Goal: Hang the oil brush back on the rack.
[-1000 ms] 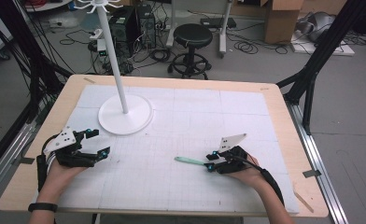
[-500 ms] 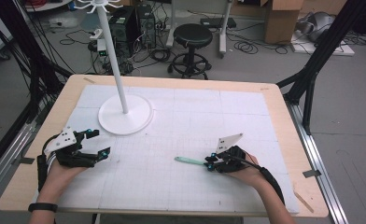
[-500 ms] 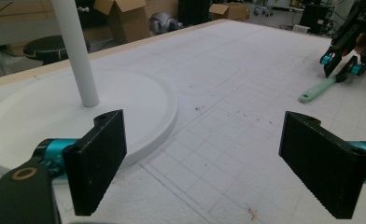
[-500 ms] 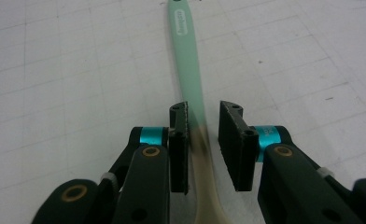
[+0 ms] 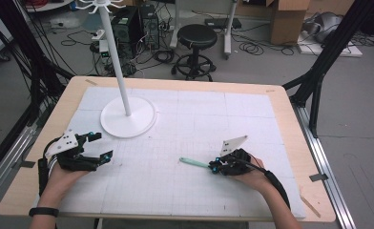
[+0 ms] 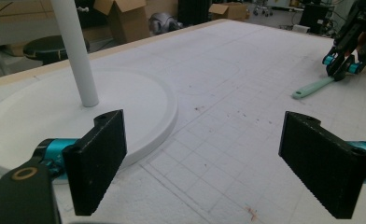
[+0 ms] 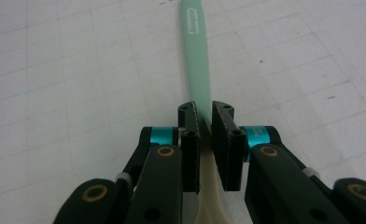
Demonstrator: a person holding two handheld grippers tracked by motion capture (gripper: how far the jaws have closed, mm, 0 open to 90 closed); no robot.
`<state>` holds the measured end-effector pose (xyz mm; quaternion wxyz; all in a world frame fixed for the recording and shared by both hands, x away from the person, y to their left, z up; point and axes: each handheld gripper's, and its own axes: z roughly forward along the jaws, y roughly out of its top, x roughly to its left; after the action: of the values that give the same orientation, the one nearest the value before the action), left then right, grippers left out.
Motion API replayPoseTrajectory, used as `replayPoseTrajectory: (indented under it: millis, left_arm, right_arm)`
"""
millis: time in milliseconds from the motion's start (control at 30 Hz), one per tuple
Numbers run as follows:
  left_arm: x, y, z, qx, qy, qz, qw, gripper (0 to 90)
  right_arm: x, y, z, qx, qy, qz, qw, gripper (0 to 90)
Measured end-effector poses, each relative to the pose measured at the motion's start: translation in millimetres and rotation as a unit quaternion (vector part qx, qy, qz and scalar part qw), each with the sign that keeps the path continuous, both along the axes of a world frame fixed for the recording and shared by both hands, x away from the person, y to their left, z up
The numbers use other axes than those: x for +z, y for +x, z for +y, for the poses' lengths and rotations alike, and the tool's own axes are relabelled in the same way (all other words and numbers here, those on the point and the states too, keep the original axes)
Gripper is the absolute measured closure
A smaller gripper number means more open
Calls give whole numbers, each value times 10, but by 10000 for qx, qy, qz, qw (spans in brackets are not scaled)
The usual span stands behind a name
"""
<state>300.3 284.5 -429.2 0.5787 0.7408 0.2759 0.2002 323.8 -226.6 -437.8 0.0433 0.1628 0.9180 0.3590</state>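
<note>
Right gripper view: we are seeing the right gripper (image 7: 205, 123) with its two black jaws having just been closing, and now they are pressing on a thin spatula (image 7: 196, 56) from both sides. The mint green handle is pointing away from the gripper and lying low over the white gridded mat (image 7: 69, 70), while a cream part is passing back between the jaws. In the high view we are holding this gripper (image 5: 214, 167) at the near right part of the table (image 5: 290, 119). The left gripper (image 5: 101, 145) is resting wide open with nothing in it, near the round base of the white stand (image 5: 128, 117).
</note>
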Motion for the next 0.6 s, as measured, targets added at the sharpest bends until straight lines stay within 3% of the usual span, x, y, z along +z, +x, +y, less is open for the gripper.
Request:
replayPoseTrajectory:
  millis: [167,333,600]
  left_arm:
    - [2,0,4,8,6,-16,10000,158]
    - [7,-5,4,-3,-20,-23,10000,157]
    - [10,-4,10,-11,-35,-37,10000,157]
  right_arm:
    - [7,-5,3,-85,194,43,9998,822]
    - [98,29,21,-230,510,-100,9984,822]
    - [423,186,17,-552,1238,-472,9896,822]
